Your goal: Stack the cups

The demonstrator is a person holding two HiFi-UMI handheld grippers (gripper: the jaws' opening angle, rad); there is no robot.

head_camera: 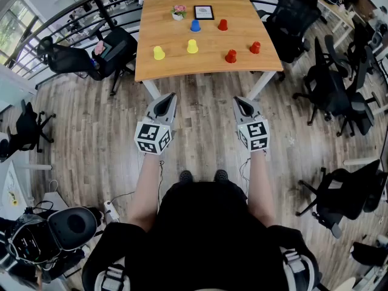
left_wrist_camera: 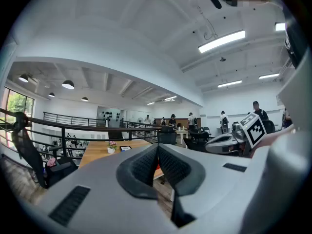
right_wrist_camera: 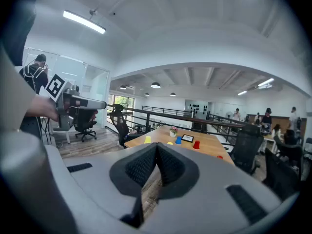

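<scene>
A person stands on a wood floor, well back from a wooden bench (head_camera: 206, 68), with a hand-held gripper in each hand. The left hand-held gripper (head_camera: 165, 105) and the right hand-held gripper (head_camera: 244, 107) are both closed. Their ribbed pads press together with nothing between them, and both hang over the floor, short of the bench.

Six small cups stand apart on the bench. A blue cup (head_camera: 195, 25) and a red cup (head_camera: 222, 24) sit toward the far side. A yellow cup (head_camera: 159, 53) and a second yellow cup (head_camera: 192, 46) are nearer, on the left. A third red cup (head_camera: 255, 47) and a fourth red cup (head_camera: 231, 56) are on the right. A flower pot (head_camera: 178, 12) and a framed picture (head_camera: 204, 12) stand behind them.

The cups look like light, stiff, smooth plastic, so a nudge would probably tip or slide them. They seem to narrow toward the top, though they are too small to be sure. The safest hold is likely across the side wall near mid-height, squeezed gently, once the jaws have opened.
</scene>
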